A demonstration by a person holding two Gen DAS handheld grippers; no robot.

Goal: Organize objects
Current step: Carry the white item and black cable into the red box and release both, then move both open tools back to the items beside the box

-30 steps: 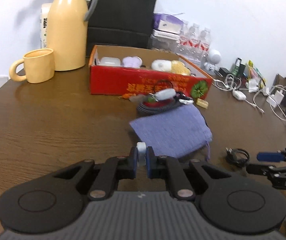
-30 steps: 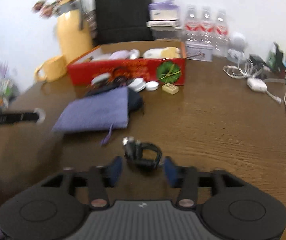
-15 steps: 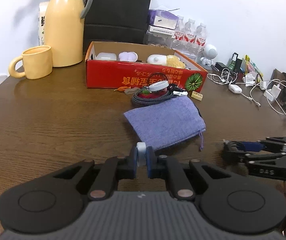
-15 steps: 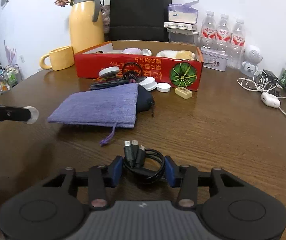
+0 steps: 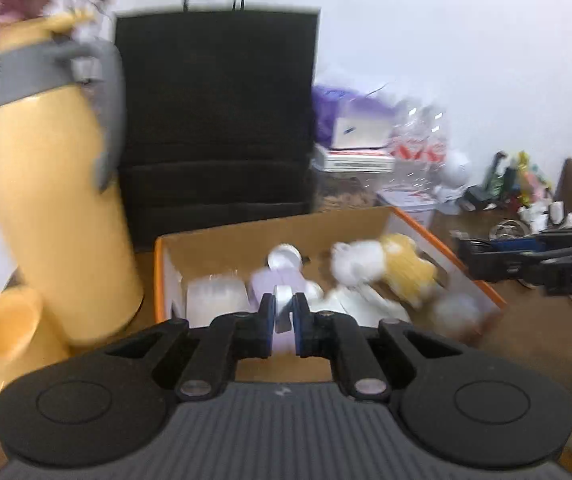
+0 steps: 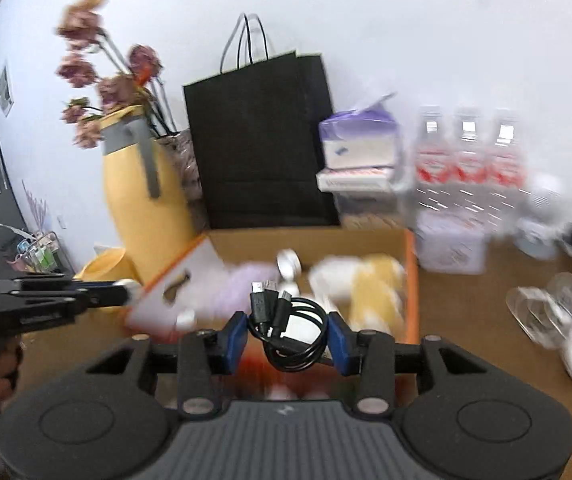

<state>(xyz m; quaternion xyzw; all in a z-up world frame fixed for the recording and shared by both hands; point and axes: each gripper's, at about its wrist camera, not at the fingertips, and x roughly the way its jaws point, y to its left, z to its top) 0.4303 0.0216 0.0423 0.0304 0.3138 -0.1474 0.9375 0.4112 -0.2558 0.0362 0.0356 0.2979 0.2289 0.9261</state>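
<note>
My left gripper (image 5: 283, 320) is shut on a small white round cap (image 5: 282, 312) and holds it above the near edge of the open red cardboard box (image 5: 486, 288). My right gripper (image 6: 286, 332) is shut on a coiled black cable (image 6: 290, 328) with several plugs, held above the box (image 6: 412, 280) front. The box holds a white and yellow plush toy (image 5: 382, 268), a lilac item (image 5: 286, 280) and a white case (image 5: 214, 300). Each gripper shows at the edge of the other's view, the right one (image 5: 526, 260) and the left one (image 6: 46, 296).
A yellow thermos jug (image 5: 54, 200) and yellow mug (image 5: 6, 328) stand left of the box. A black paper bag (image 5: 214, 120) stands behind it. Tissue packs (image 6: 358, 144), water bottles (image 6: 466, 152), a tin and cables lie to the right on the wooden table (image 6: 486, 320).
Both grippers have risen from the table and moved forward to the box, the left carrying the white cap, the right carrying the black cable. The purple pouch has dropped out of view.
</note>
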